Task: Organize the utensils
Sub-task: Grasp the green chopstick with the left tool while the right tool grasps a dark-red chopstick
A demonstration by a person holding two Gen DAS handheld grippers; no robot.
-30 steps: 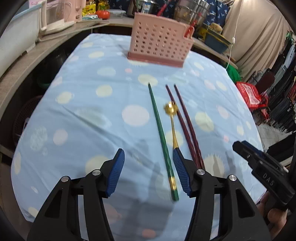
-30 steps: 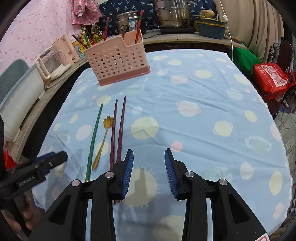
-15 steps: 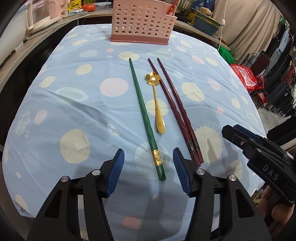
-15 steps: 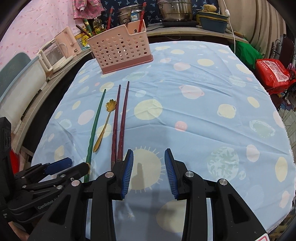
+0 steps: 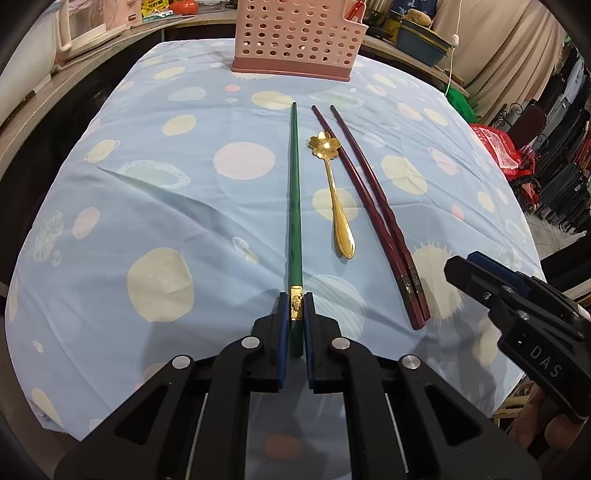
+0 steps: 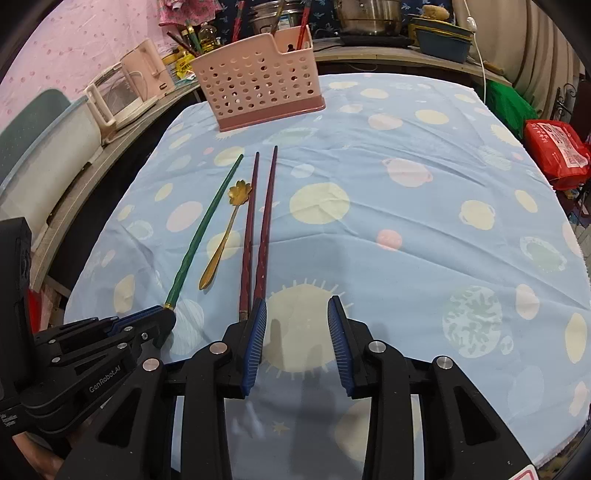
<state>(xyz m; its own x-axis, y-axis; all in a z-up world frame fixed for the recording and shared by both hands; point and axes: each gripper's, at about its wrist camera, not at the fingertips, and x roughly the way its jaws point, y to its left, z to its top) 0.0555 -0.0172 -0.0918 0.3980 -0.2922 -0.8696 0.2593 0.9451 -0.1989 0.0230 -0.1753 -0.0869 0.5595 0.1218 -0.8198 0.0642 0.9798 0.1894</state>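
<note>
This is a lived-in home kitchen. The worktop (image 6: 424, 206) wears a blue spotted cloth, and a pink utensil basket (image 6: 258, 83) stands at its far end. Behind it a counter (image 6: 369, 51) carries steel pots (image 6: 369, 16), a blue basin (image 6: 441, 46), bottles (image 6: 207, 35) and a pink electric kettle (image 6: 127, 92). A beige curtain (image 5: 491, 44) hangs at the right, beside a red bag (image 6: 554, 153).

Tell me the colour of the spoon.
Gold: the spoon shows best in the left wrist view.

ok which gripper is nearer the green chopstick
Left. The left gripper has just closed on the green chopstick at its gold-banded end; the right gripper is open, beside the dark red chopsticks.
</note>
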